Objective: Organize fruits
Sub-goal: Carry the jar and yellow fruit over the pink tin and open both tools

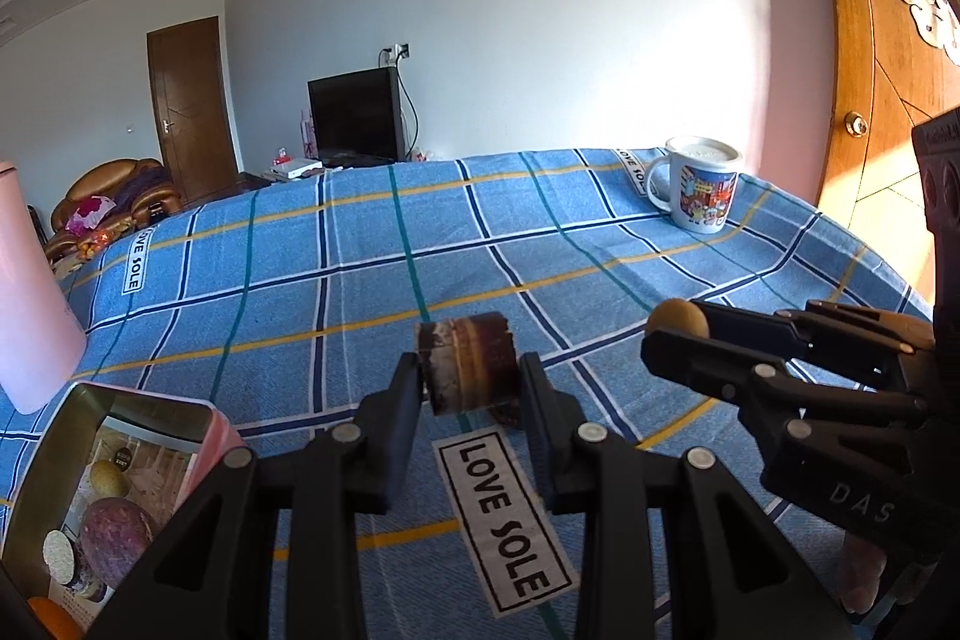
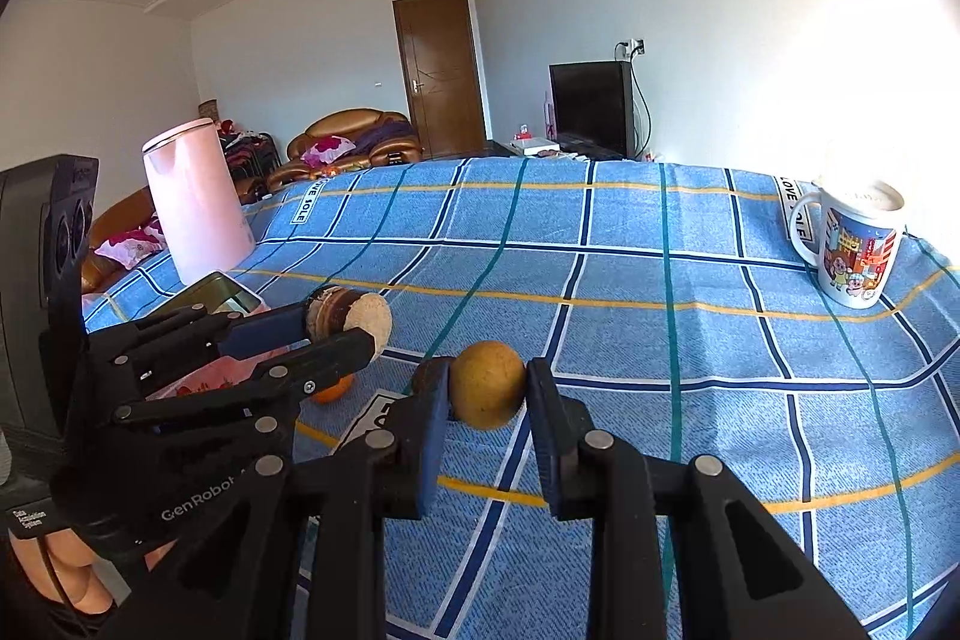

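Now my left gripper [image 1: 471, 379] pinches a brown, cut-ended cylindrical piece [image 1: 468, 367] above the blue checked cloth [image 1: 336, 280]; at three o'clock, my right gripper [image 2: 487, 391], narrowly parted, clamps a round yellow-brown fruit [image 2: 487, 391].

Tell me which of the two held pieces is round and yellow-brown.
The round fruit between the right gripper's fingers; the left gripper holds a dark, cut cylinder piece.

right gripper [image 2: 487, 391] jaws clamp yellow fruit [image 2: 487, 391] | left gripper [image 2: 348, 325] grips brown cylinder [image 2: 342, 313]

blue plaid tablecloth [image 2: 690, 316], pink kettle [image 2: 195, 202], yellow-brown fruit [image 2: 487, 391]
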Tool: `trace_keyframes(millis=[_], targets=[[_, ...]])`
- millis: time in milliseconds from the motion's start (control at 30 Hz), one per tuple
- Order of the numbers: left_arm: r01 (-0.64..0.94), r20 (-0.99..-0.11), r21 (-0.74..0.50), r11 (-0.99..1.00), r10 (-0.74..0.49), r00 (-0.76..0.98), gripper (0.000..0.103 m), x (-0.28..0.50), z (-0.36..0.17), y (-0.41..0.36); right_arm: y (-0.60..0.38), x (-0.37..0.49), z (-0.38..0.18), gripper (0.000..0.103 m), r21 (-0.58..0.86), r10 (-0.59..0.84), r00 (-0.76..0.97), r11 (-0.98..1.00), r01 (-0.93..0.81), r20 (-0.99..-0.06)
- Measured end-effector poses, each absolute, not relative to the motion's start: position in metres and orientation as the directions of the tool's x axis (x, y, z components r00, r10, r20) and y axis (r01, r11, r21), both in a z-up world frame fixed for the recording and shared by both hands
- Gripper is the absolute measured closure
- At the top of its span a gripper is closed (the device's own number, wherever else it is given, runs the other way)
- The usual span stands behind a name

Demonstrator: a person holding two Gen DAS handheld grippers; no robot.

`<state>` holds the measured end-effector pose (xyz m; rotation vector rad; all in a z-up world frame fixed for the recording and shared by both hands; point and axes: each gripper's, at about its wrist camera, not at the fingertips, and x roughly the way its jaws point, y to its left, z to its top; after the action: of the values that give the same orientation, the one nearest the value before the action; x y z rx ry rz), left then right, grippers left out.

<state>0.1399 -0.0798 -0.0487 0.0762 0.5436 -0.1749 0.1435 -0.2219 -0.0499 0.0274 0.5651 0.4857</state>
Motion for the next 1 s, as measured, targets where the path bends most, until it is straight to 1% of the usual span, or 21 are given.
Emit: trace_keyframes(millis=[600, 1000], targets=[[0.177, -0.419, 0.031, 0.984, -0.148, 0.896, 0.069, 0.121, -0.039, -0.075, -0.225, 0.119, -0.037, 0.075, 0.109, 0.465, 0.796, 0.880, -0.462, -0.386], [0.175, -0.353, 0.056, 0.983, -0.144, 0.924, 0.069, 0.101, -0.034, -0.076, -0.228, 0.105, -0.031, 0.075, 0.082, 0.453, 0.833, 0.889, -0.451, -0.317]])
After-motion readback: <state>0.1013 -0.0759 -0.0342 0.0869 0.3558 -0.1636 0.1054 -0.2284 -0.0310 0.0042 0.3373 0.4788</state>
